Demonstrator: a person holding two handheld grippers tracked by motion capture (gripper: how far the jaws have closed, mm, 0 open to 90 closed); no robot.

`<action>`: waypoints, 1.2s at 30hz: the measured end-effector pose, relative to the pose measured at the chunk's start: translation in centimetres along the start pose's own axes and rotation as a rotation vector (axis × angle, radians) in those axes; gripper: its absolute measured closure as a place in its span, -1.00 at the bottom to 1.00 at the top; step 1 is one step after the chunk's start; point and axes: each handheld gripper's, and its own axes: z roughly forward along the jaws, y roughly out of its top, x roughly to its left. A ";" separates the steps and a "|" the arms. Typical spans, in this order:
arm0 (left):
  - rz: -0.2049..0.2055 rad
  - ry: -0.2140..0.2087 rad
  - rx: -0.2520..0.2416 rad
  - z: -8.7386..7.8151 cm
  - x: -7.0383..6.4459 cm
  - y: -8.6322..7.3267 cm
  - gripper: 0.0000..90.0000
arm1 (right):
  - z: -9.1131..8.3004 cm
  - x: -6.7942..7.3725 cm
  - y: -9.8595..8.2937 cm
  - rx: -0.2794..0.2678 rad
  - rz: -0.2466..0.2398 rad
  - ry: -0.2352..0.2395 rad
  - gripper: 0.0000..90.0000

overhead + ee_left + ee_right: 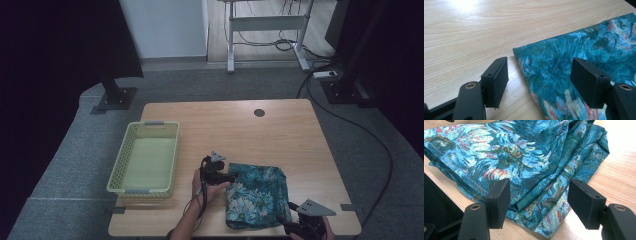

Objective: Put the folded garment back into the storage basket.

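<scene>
The folded blue floral cloth (257, 196) lies on the table's (280, 130) near right, both the left gripper (231, 177) and right gripper (286, 209) gaping at its edges, nothing grasped, the green basket (125, 152) left unfilled.

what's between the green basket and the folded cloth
In the high view, the left claw and the hand holding it lie between the green basket and floral cloth.

Grey carpet (65, 150), white wall (165, 25), desk frame (265, 22) at back, cables.
</scene>
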 end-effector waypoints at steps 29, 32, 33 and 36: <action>0.097 0.062 0.020 3.4 -1.7 0.5 -0.28 | 0.0 0.0 -0.1 0.000 0.001 -0.004 -0.24; 0.132 0.089 0.015 3.6 -2.0 0.4 -0.23 | -0.1 -0.1 -0.1 0.000 0.003 -0.006 -0.24; 0.144 0.098 0.012 3.6 -2.1 0.3 -0.21 | -0.1 -0.1 -0.1 0.000 0.003 -0.006 -0.24; 0.157 0.114 -0.011 3.6 -2.1 0.0 -0.10 | -0.1 -0.1 -0.1 0.001 0.002 -0.006 -0.24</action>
